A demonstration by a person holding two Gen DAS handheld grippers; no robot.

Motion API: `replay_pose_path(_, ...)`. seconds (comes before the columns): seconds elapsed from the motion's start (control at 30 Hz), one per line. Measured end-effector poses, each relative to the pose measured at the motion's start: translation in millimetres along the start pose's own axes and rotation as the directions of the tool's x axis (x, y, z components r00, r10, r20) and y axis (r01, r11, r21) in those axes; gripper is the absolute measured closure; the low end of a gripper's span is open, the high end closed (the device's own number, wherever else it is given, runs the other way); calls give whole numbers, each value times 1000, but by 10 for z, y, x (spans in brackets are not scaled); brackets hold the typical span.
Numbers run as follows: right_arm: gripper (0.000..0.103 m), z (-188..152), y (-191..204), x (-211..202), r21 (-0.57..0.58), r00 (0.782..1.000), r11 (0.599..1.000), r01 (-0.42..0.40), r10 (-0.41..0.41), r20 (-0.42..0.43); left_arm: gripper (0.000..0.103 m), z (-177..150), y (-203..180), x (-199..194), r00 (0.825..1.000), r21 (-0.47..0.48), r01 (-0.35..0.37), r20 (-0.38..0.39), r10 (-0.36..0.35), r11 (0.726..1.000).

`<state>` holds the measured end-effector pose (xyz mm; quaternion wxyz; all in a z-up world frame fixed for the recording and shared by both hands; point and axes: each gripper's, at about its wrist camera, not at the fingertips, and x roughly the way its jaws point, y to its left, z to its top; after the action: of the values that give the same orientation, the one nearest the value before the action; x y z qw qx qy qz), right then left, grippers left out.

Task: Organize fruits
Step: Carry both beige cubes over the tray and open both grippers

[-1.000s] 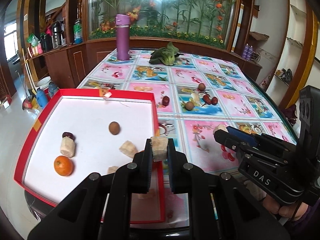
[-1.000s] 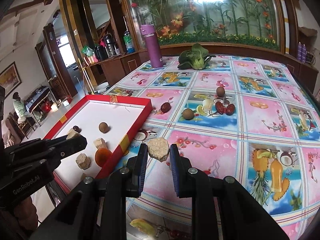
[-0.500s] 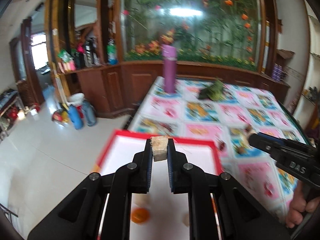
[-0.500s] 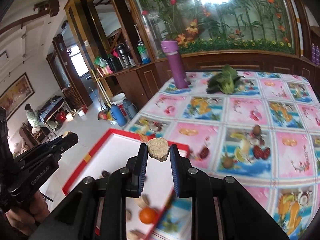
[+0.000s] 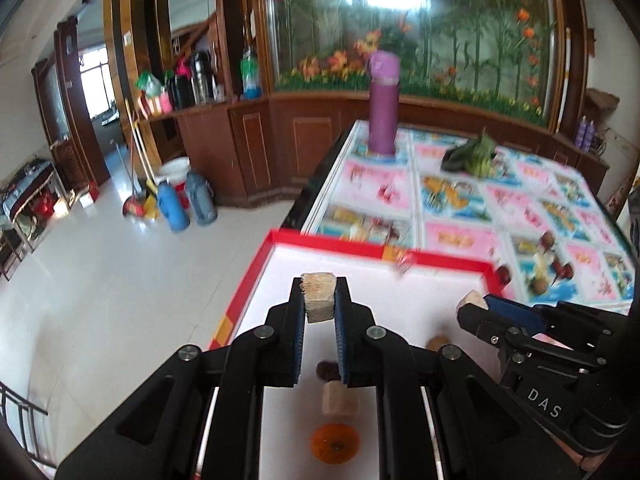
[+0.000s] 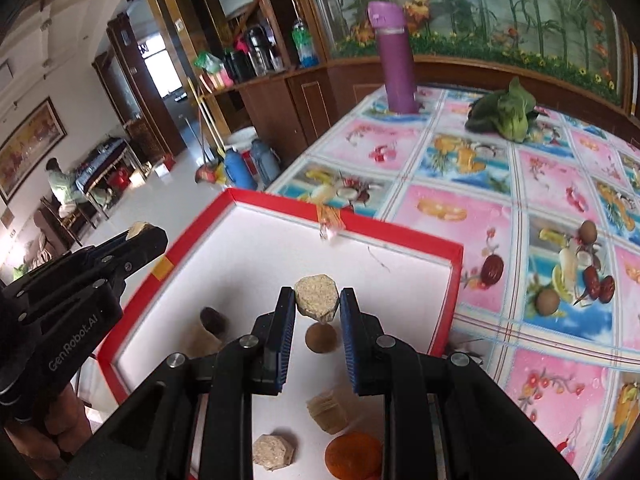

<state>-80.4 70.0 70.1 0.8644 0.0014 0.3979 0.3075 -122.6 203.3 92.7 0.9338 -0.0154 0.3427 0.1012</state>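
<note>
Here, each gripper clamps one pale, fibrous cut chunk above the red-rimmed white tray [image 6: 454, 280]: the left gripper [image 5: 319, 307] squeezes a squarish chunk [image 5: 318, 297], the right gripper [image 6: 317, 309] a many-sided chunk [image 6: 317, 304]. In the tray lie three more pale chunks [image 6: 327, 410], one orange [image 6: 353, 455], one round brown fruit [image 6: 321, 338] and one dark red date [image 6: 212, 318] touching a chunk. Outside the tray, on the fruit-patterned tablecloth [image 6: 452, 208], sit three dark red dates [image 6: 491, 269] and two brown round fruits [image 6: 547, 302], well apart from a leafy green vegetable [image 6: 508, 114] and a purple flask [image 6: 394, 58] at the far edge. Beyond are wooden cabinets and a tiled floor.
</note>
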Motion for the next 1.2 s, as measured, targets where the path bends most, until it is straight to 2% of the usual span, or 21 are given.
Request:
replay_pose_path(0.23, 82, 5, 23, 197, 5, 996, 999, 49, -48, -75, 88, -125, 65, 305, 996, 12, -32, -89, 33, 999)
replay_pose_path(0.4, 82, -31, 69, 304, -2, 990, 997, 71, -71, -125, 88, -222, 63, 418, 991, 23, -11, -133, 14, 1000)
replay_pose_path(0.8, 81, -51, 176, 333, -27, 986, 996, 88, -91, -139, 86, -337, 83, 601, 973, 32, 6, -231, 1, 999)
replay_pose_path(0.83, 81, -40, 170, 340, -28, 986, 996, 90, -93, -141, 80, -343, 86, 609, 971, 32, 7, -239, 1, 999)
replay_pose_path(0.97, 77, -21, 132, 258, -5, 987, 997, 82, -82, -141, 32, -341, 122, 551, 973, 22, -9, -232, 14, 1000)
replay_pose_path(1.03, 72, 13, 106, 151, 4, 990, 996, 86, -85, -117, 31, -331, 132, 477, 975, 14, -10, -221, 13, 1000)
replay_pose_path(1.2, 69, 164, 43, -232, -2, 994, 995, 102, -102, -46, 31, -259, 107, 250, 982, 20, 5, -188, -1, 1000)
